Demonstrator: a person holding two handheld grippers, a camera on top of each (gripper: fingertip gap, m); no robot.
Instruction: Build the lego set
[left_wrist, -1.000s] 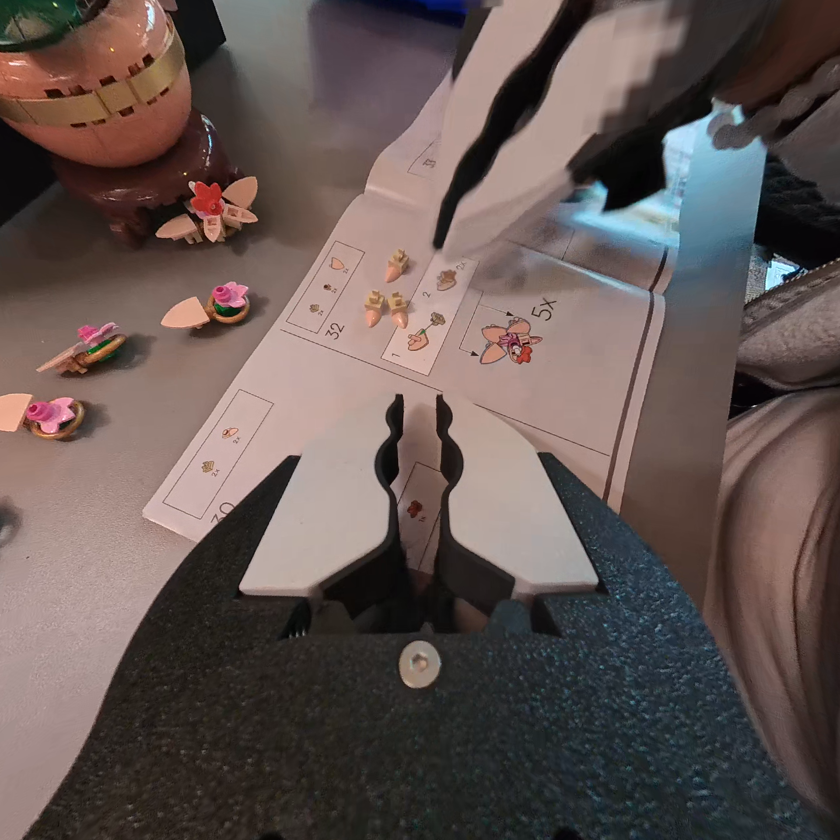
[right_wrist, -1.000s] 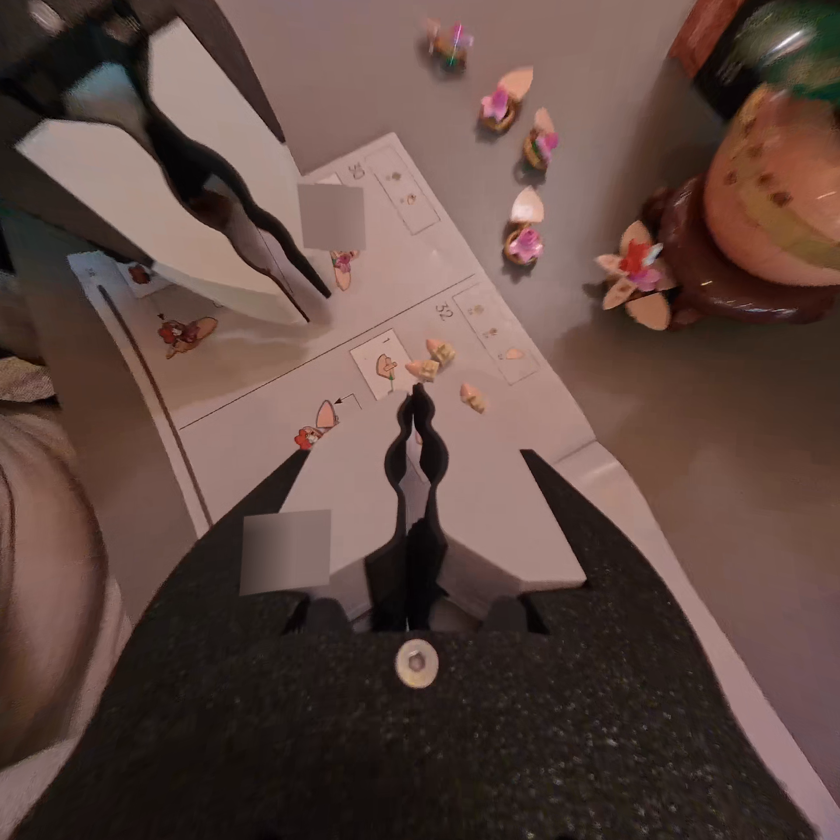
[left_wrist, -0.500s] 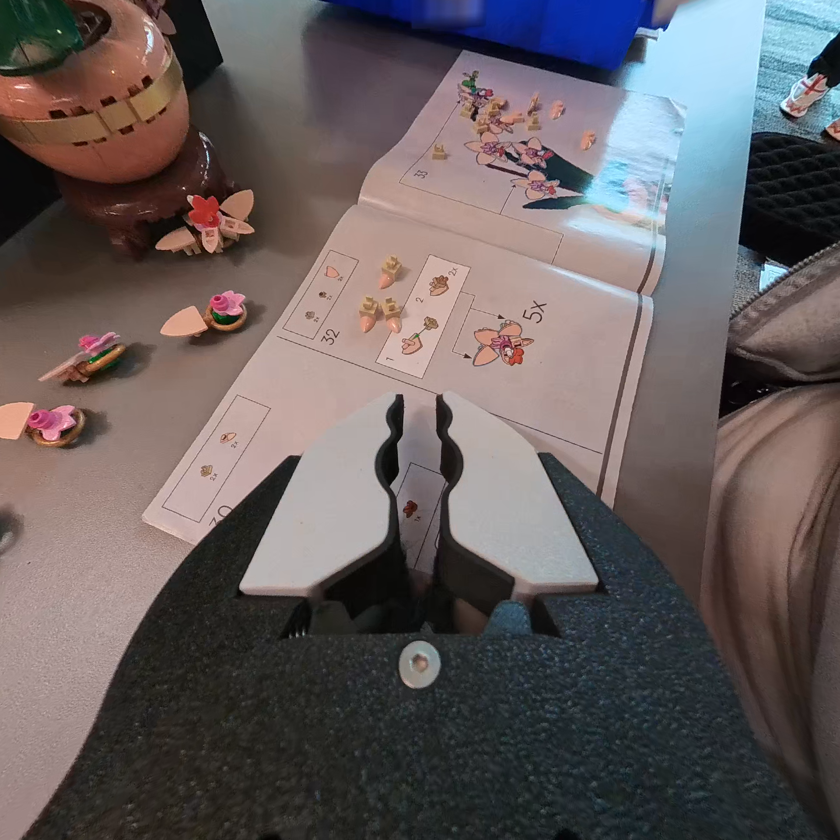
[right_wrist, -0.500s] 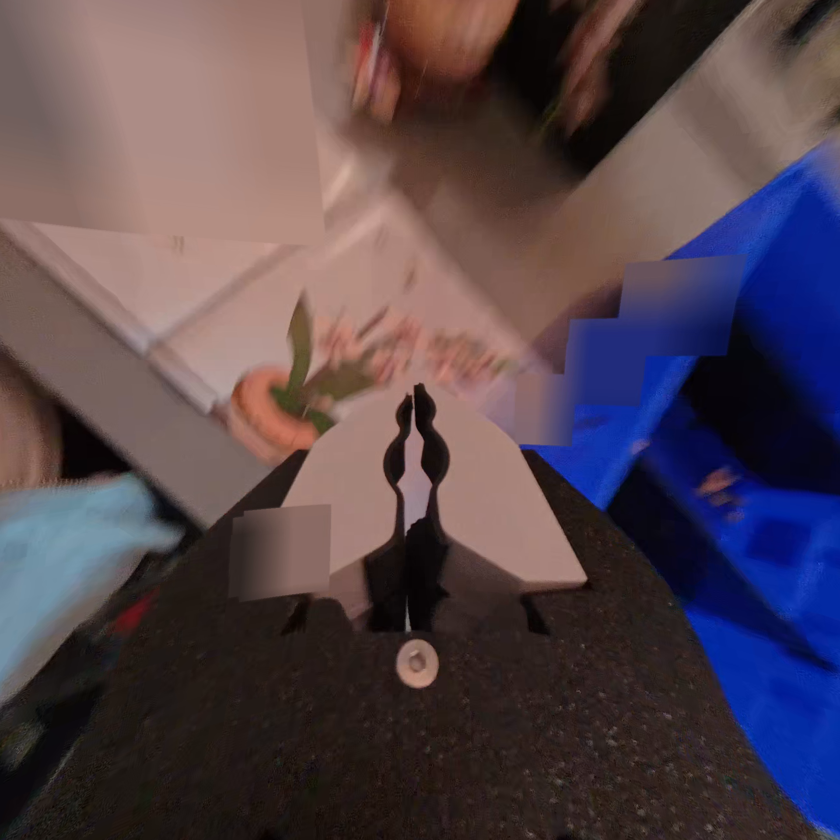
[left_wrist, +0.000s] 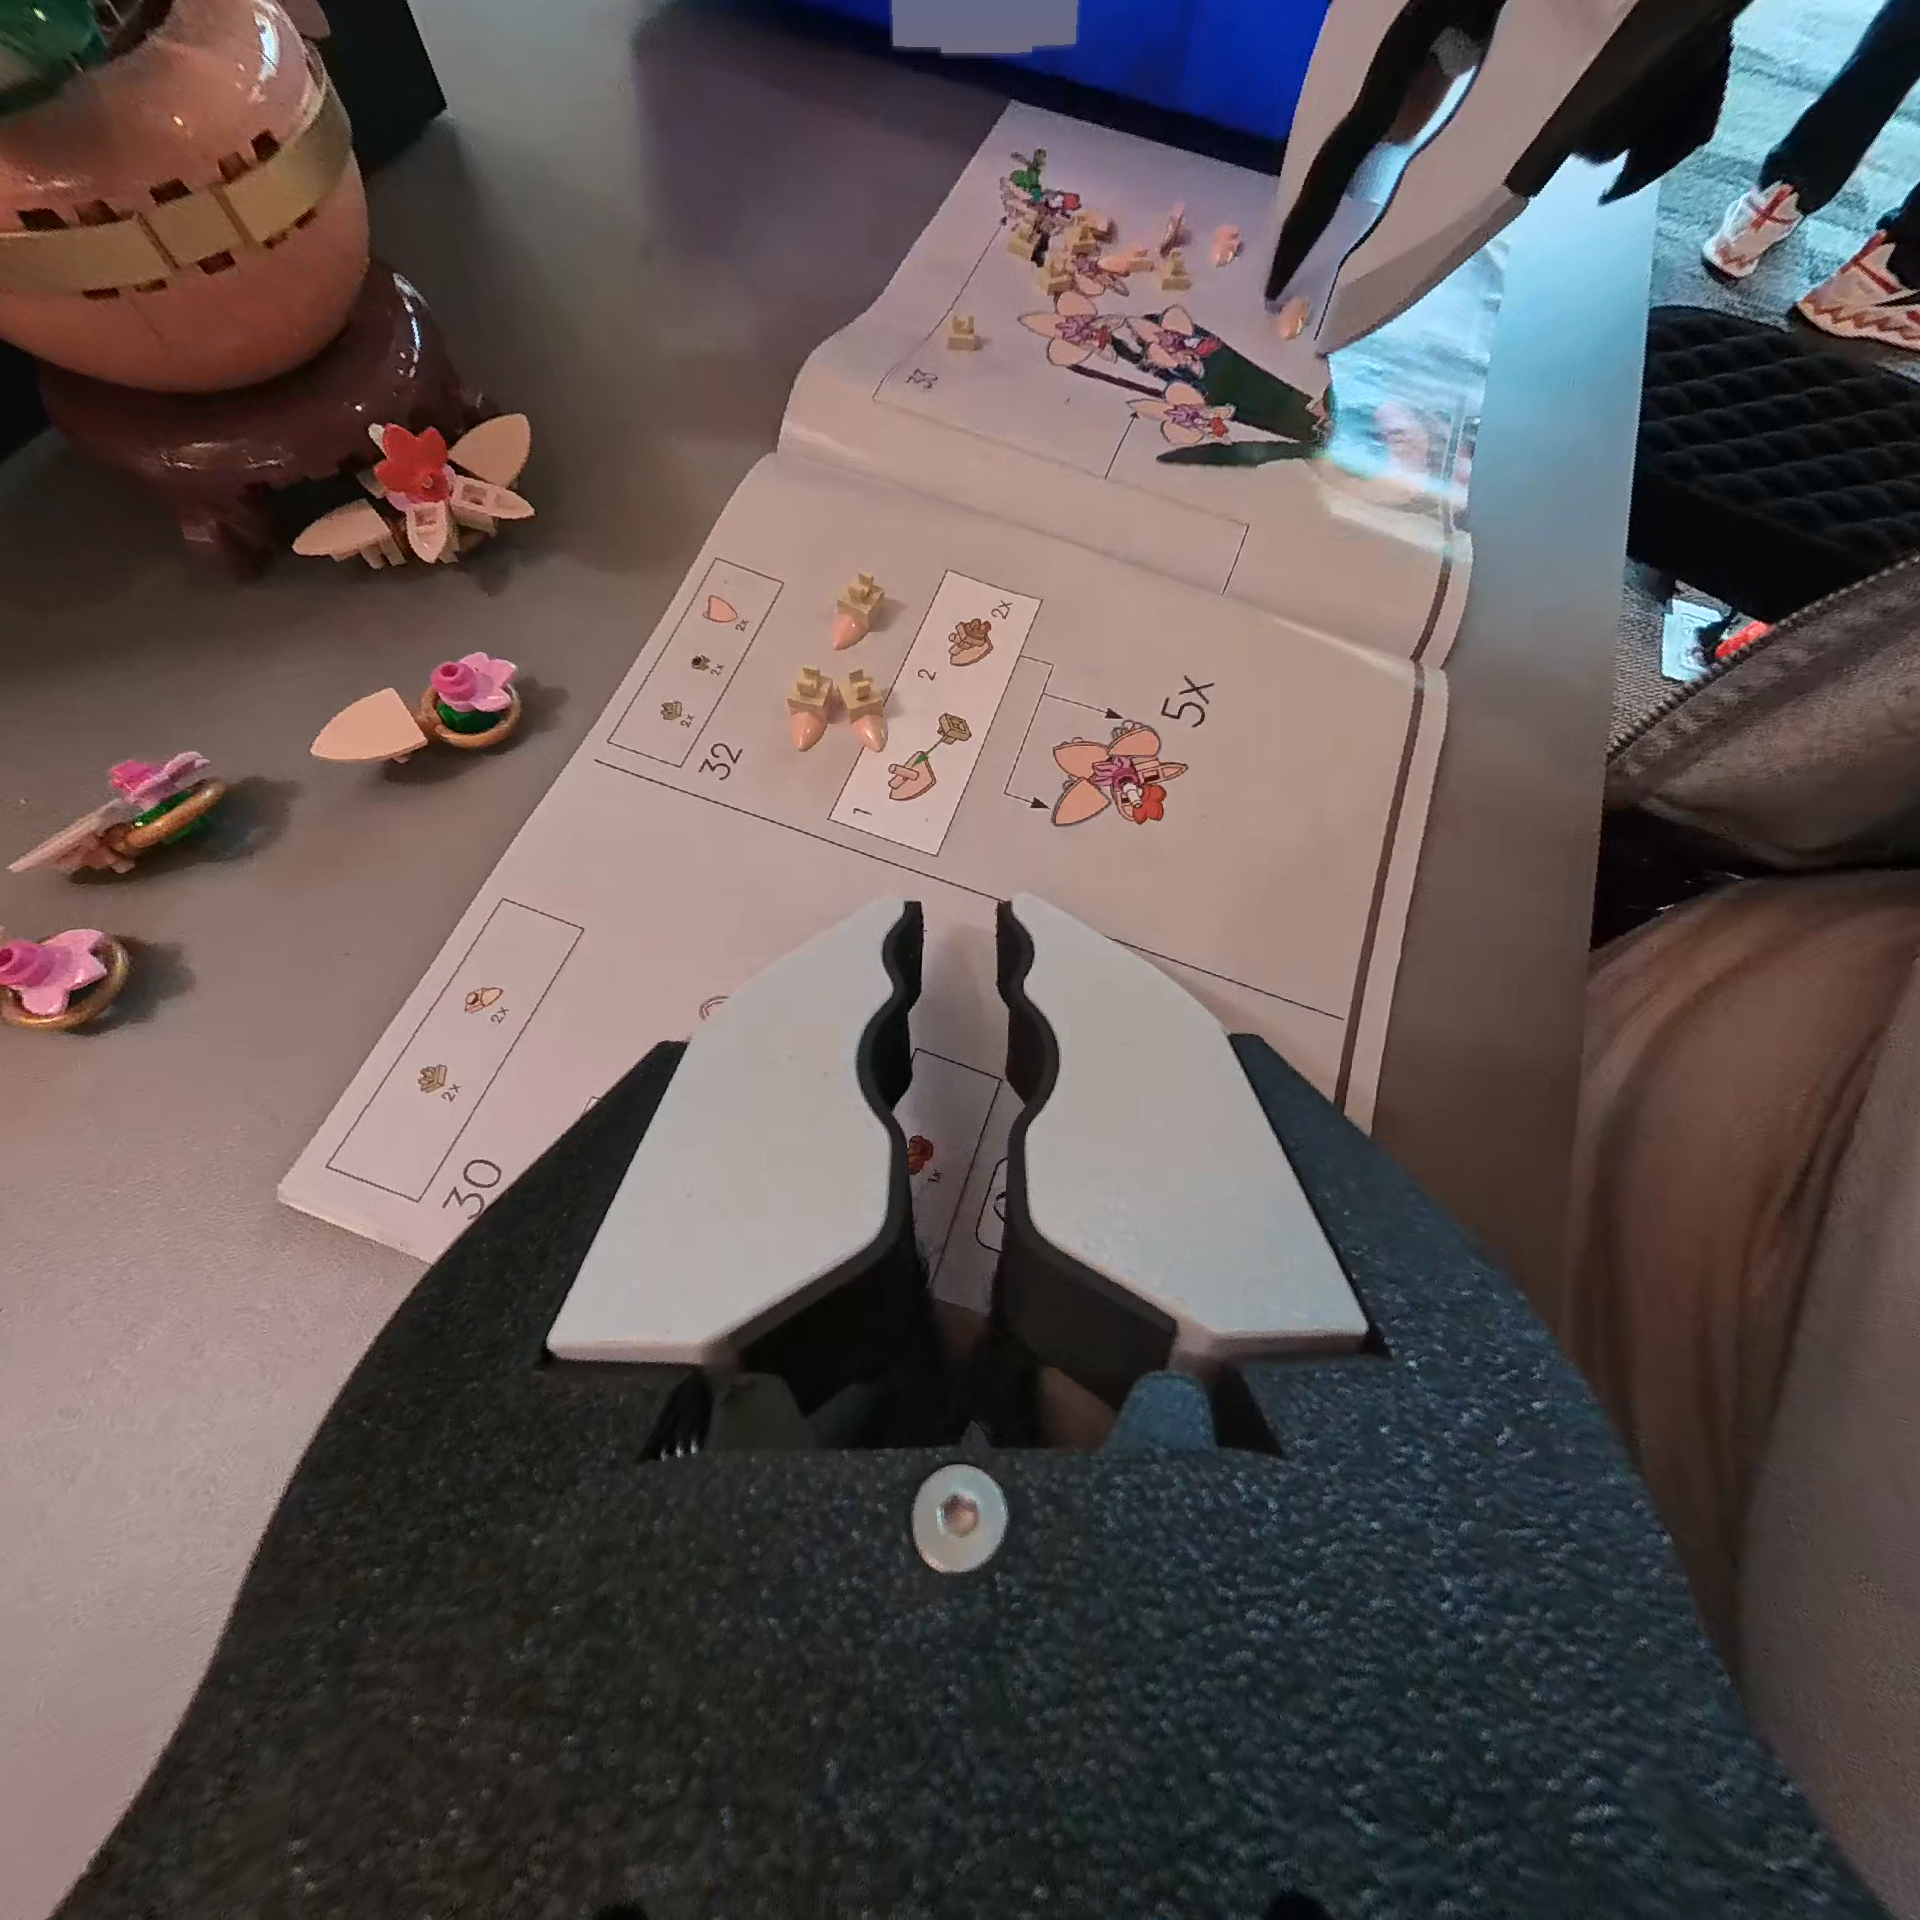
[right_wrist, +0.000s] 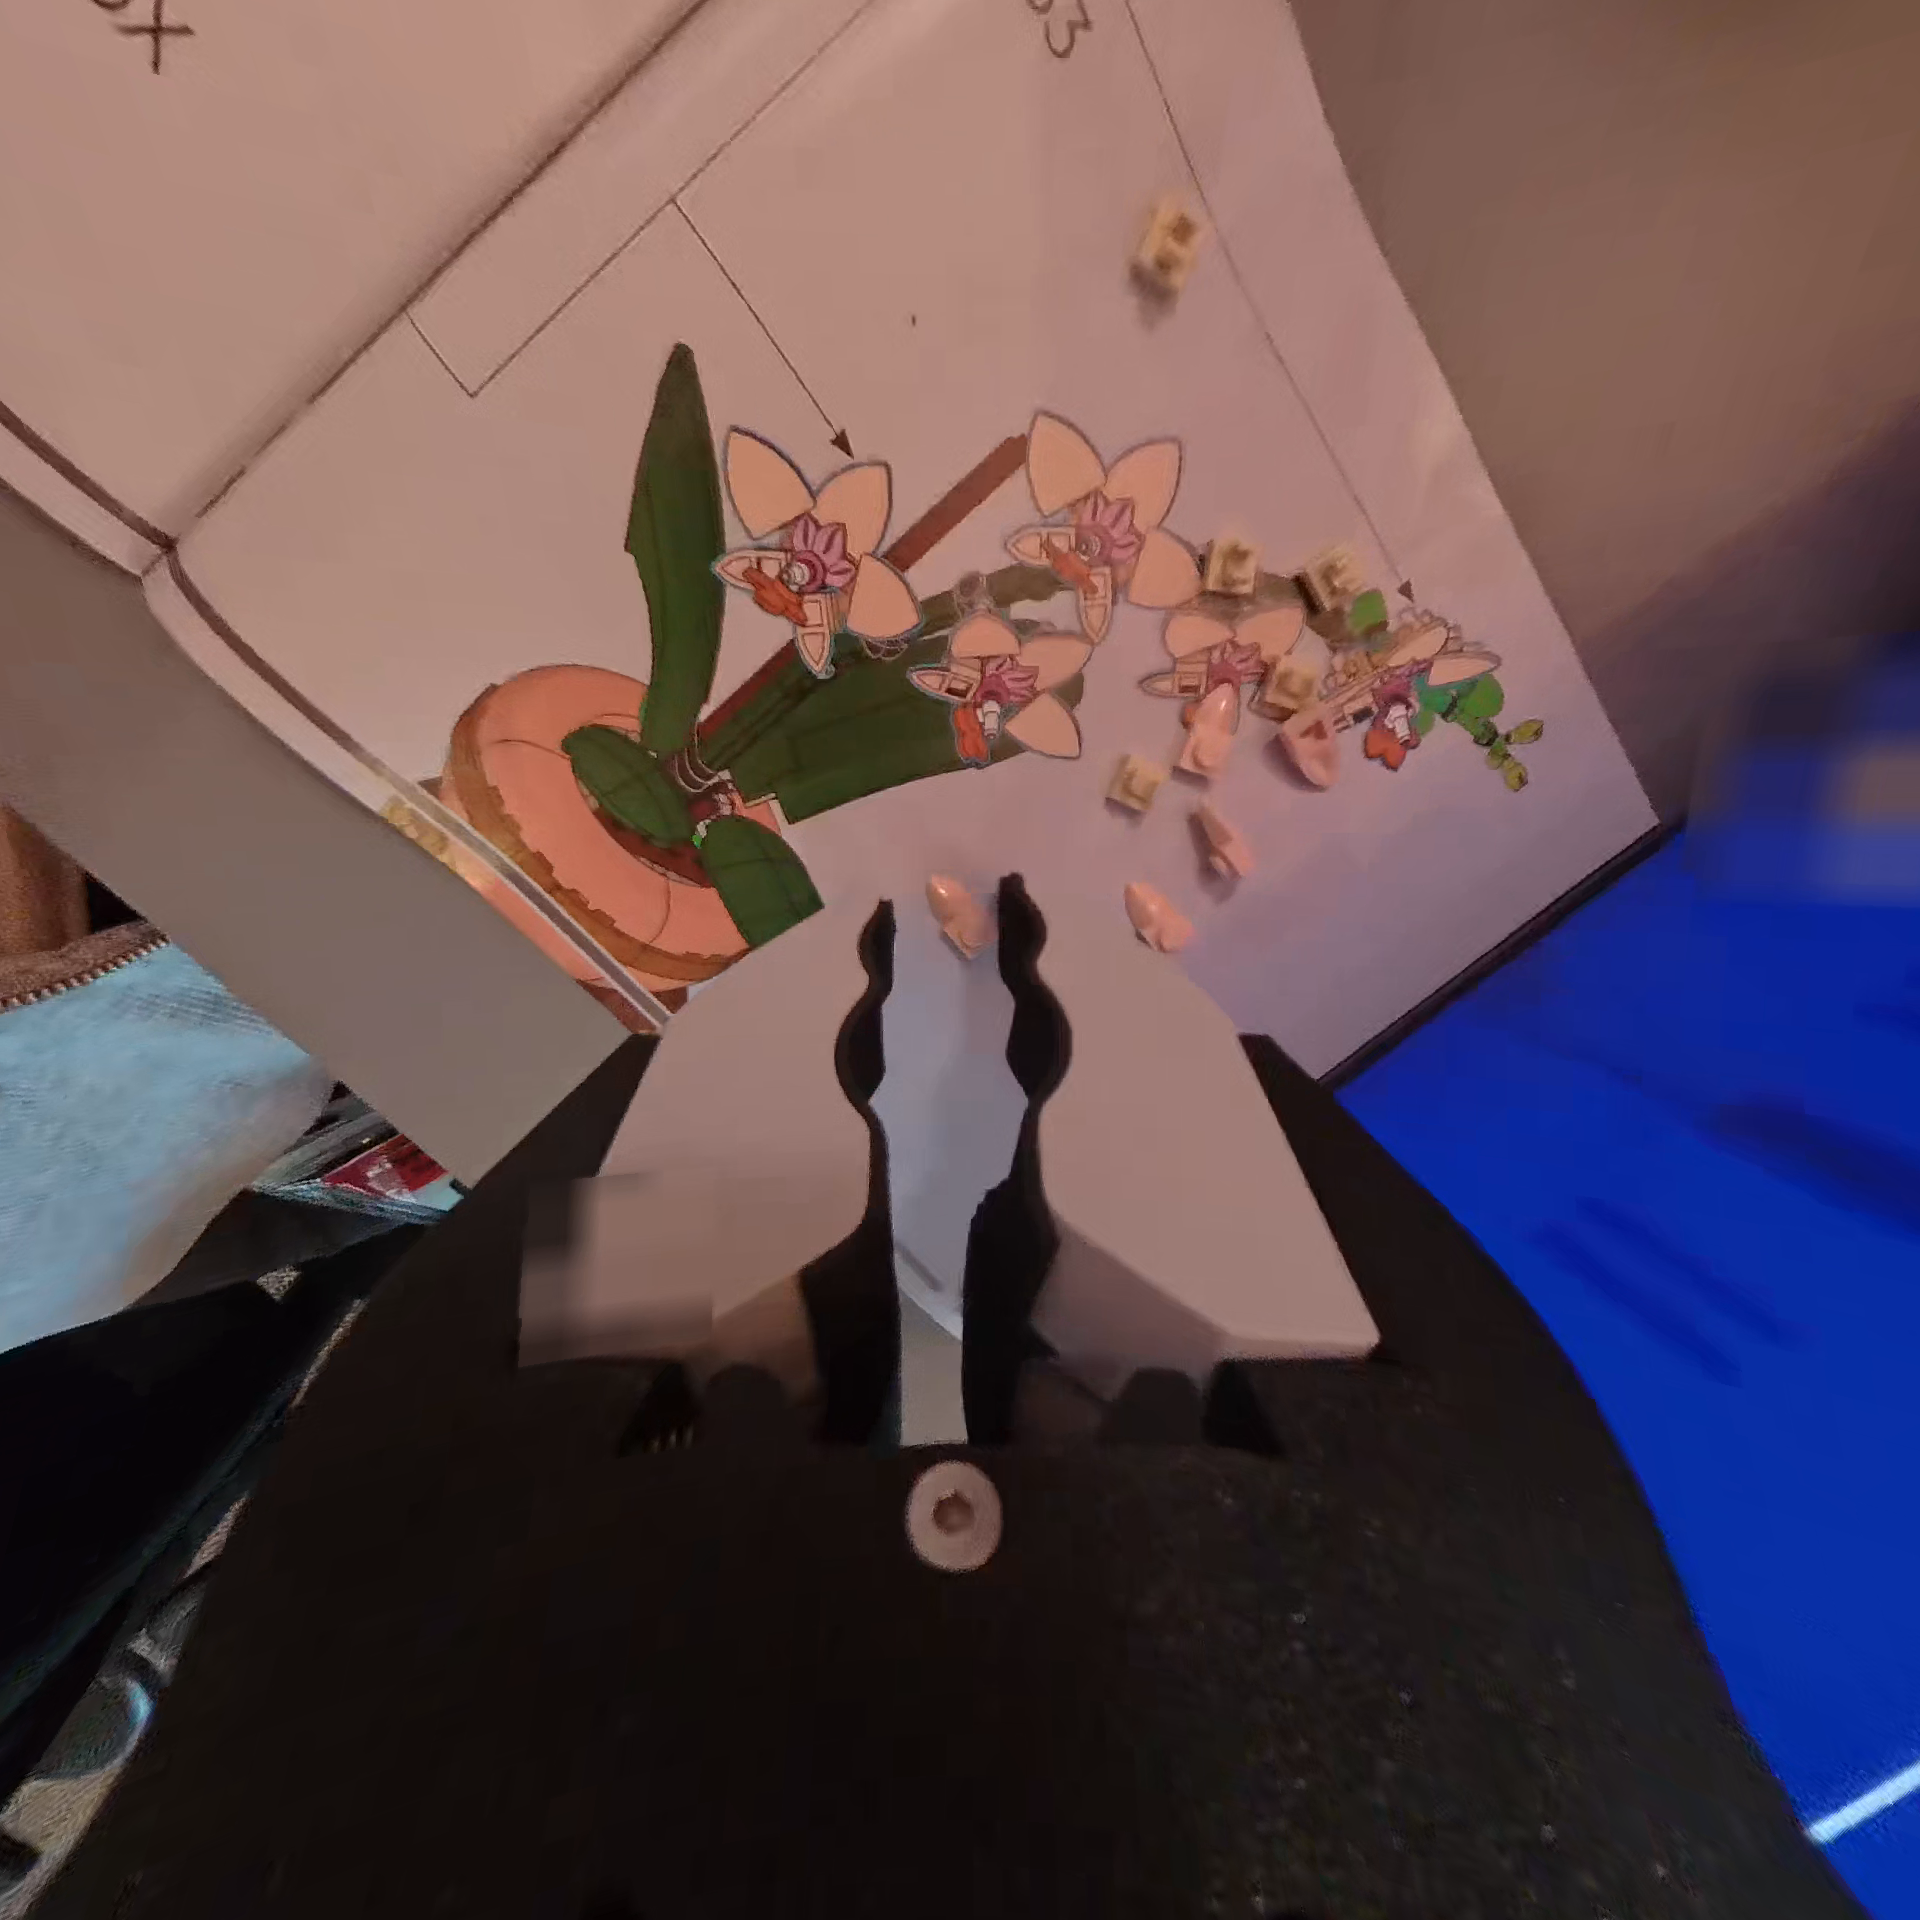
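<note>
The right gripper (right_wrist: 940, 914) hovers low over the booklet (right_wrist: 935, 312), fingers a little apart with nothing held; a pink piece (right_wrist: 961, 914) lies between the tips, just beside the right one, with more loose pieces (right_wrist: 1226, 717) toward the right of the frame. The left gripper (left_wrist: 958, 920), slightly open and empty, waits at lower centre above the nearer page, three built pieces (left_wrist: 836, 691) lying ahead of it. The grey table (left_wrist: 644, 343) also bears small flowers (left_wrist: 416, 717) at left, a pot (left_wrist: 177, 208) at upper left, and a blue bin (right_wrist: 1662, 1143) beyond.
</note>
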